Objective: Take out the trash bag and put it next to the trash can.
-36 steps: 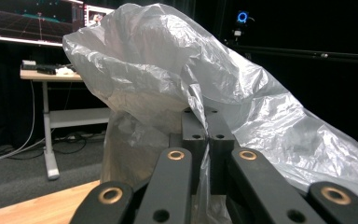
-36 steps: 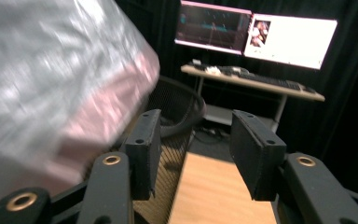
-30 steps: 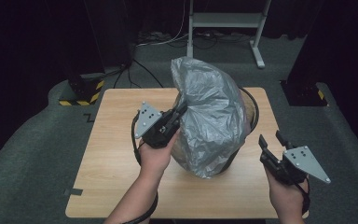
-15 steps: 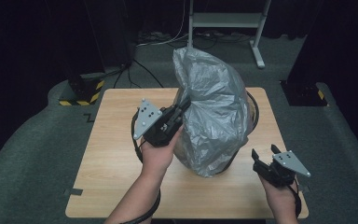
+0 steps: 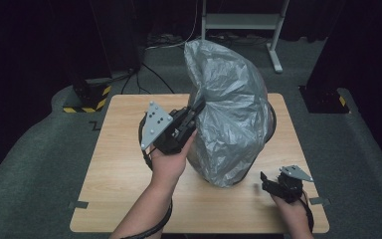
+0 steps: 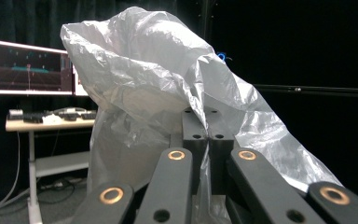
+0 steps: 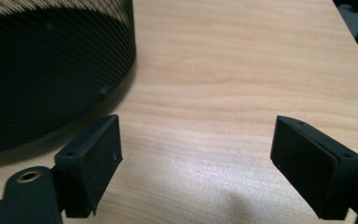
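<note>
While I keep the left gripper (image 5: 197, 107) pinched shut on a fold of the grey plastic bag (image 5: 229, 119), item list: bag, ballooned upright over the black mesh bin (image 7: 51, 70), centre-right of the wooden table (image 5: 124, 164). Right gripper (image 5: 268, 181), near-right corner, low over bare tabletop, jaws just been opening, now wide apart w/ nothing between. Status, my est.: bag lifted & draped on bin; rim still not seated or tucked; right side grab of the bin/bag edge is left.
</note>
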`<control>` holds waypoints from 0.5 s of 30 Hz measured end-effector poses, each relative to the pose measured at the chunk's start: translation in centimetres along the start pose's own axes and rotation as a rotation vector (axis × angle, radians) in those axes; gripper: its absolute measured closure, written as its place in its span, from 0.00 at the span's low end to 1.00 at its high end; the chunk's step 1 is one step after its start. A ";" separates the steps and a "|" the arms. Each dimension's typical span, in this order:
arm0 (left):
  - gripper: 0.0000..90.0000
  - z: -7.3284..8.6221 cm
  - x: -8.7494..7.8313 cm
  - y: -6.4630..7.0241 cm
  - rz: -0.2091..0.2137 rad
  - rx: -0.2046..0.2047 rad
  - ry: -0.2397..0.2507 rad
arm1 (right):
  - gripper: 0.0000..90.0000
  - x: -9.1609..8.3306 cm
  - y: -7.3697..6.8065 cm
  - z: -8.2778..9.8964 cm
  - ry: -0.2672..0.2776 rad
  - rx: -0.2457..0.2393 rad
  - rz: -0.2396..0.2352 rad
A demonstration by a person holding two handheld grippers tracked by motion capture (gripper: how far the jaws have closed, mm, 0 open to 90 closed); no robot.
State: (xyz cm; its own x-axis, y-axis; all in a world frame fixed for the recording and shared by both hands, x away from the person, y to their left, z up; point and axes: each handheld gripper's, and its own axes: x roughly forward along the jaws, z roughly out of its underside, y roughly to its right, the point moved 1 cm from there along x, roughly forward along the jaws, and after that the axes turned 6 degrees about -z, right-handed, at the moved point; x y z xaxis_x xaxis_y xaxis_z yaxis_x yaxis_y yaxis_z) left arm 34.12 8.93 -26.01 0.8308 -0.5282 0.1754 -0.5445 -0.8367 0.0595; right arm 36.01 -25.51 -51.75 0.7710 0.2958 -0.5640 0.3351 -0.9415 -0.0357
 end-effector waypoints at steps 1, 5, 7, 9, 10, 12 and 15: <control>0.99 -0.3 0.2 0.1 -0.001 0.009 0.007 | 0.16 0.3 -0.1 0.1 -0.019 -0.004 0.008; 0.99 -0.8 0.4 0.3 0.004 0.015 0.029 | 0.16 0.4 -0.3 0.1 -0.022 -0.003 0.016; 0.99 -1.2 0.6 0.5 0.008 0.021 0.046 | 0.16 0.4 -0.1 0.2 -0.032 0.010 0.010; 0.99 -1.5 0.8 0.6 0.013 0.023 0.052 | 0.14 0.4 0.1 0.4 -0.060 0.026 -0.025; 0.99 -1.5 0.8 0.6 0.013 0.023 0.052 | 0.14 0.4 0.1 0.4 -0.060 0.026 -0.025; 0.99 -1.8 1.2 0.7 0.018 0.026 0.062 | 0.15 0.5 0.4 0.4 -0.061 0.051 -0.032; 0.99 -1.9 1.4 0.9 0.020 0.032 0.068 | 0.16 0.6 0.5 0.5 -0.061 0.058 -0.029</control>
State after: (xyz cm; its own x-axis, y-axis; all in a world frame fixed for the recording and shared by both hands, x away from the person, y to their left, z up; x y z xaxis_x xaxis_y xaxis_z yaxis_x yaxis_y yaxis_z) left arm 34.62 7.72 -23.81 0.8093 -0.5349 0.2426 -0.5563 -0.8306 0.0243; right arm 36.34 -25.90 -52.49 0.7264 0.3143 -0.6112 0.3236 -0.9410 -0.0993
